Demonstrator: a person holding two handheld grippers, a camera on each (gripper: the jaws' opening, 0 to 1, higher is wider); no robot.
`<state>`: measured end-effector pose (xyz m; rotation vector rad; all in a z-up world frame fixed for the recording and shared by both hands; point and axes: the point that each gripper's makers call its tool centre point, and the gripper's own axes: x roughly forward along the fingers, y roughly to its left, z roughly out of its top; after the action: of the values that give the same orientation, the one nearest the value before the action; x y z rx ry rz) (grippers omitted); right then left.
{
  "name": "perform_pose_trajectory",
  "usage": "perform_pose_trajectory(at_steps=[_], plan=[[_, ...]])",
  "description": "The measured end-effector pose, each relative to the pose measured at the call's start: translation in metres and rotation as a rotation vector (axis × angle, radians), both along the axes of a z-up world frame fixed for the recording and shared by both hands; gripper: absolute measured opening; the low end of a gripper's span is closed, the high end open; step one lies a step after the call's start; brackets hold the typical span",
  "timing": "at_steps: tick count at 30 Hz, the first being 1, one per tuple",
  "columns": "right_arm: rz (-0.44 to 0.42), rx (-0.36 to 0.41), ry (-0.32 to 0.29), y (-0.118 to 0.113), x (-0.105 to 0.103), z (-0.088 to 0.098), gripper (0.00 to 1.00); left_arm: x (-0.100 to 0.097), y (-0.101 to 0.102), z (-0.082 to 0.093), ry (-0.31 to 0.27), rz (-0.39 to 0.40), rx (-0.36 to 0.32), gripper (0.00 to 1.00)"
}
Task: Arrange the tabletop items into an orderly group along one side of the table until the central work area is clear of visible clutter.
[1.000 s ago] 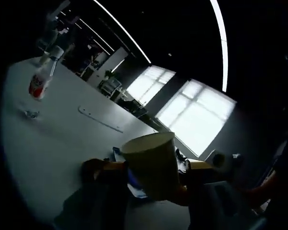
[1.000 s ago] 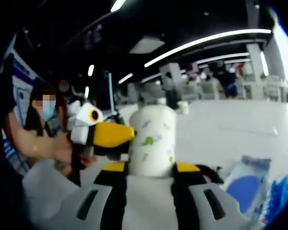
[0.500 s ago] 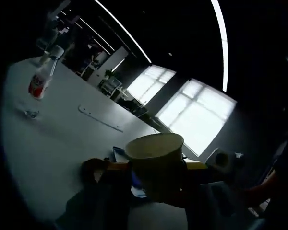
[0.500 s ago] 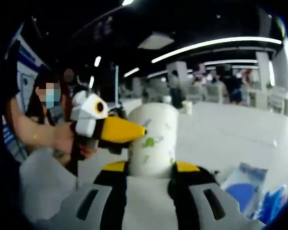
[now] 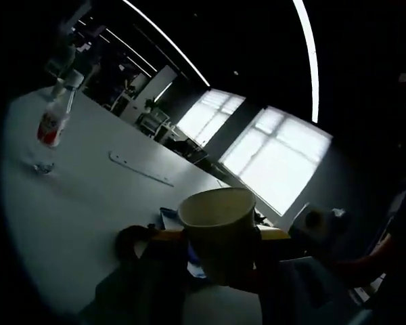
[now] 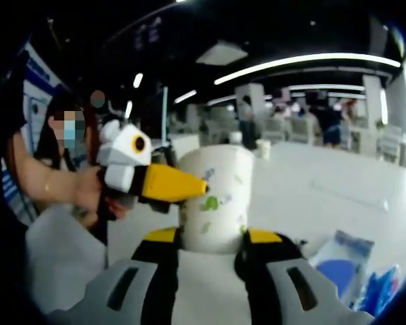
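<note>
- Left gripper view first, and the biggest thing on show is the white table (image 5: 74, 203), running away toward bright windows with most of its top bare.
- Next down in size, the paper cup (image 5: 220, 230) is up off the table, open mouth toward us, pinched between the jaws of the left gripper (image 5: 220, 247); the jaws are narrow and closed against its sides.
- Over in the right gripper view it looks like the same cup: white with small green prints (image 6: 213, 200), seated between the yellow-tipped jaws of the right gripper (image 6: 210, 237), which hug its base from both sides.
- Coming in from the left of that view is the other gripper, its yellow jaw touching the cup's upper side, a person's hand behind it.
- Both grippers appear to have hold of one cup, so I'd call this a handover or a two-handed carry.
- Smaller now: blue-and-white packets (image 6: 344, 261) lie on the table, low on the right.
- Far off, a bottle with a red label (image 5: 53, 122) stands alone, a tiny clear scrap (image 5: 42, 166) near its foot.
- Progress, as I judge it: early to middling; the cup is not set down, the bottle, scrap and packets are well apart, no tidy row yet.
</note>
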<state>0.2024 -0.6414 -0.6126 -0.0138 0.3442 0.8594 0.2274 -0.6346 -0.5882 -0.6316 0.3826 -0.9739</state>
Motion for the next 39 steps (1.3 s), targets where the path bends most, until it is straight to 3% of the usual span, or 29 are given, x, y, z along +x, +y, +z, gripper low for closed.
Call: perform_pose_trajectory(at_steps=[8,14,21,25,39], plan=[[0.016,-0.041,-0.007,0.0,-0.003,0.001,0.35,-0.004,0.0,0.007,-0.042,-0.016,0.013,0.35],[0.0,-0.057,0.001,-0.004,-0.003,-0.001,0.41,-0.003,-0.001,0.018,-0.073,-0.01,-0.01,0.35],[-0.059,-0.048,0.01,-0.015,0.002,0.002,0.61,0.006,0.006,0.019,-0.145,0.044,0.078,0.34],[-0.081,-0.042,0.017,-0.021,0.002,0.003,0.69,0.008,0.007,0.019,-0.128,0.052,0.07,0.35],[-0.165,-0.047,0.015,-0.04,0.005,0.005,0.97,0.034,0.028,0.013,-0.206,0.163,0.236,0.35]])
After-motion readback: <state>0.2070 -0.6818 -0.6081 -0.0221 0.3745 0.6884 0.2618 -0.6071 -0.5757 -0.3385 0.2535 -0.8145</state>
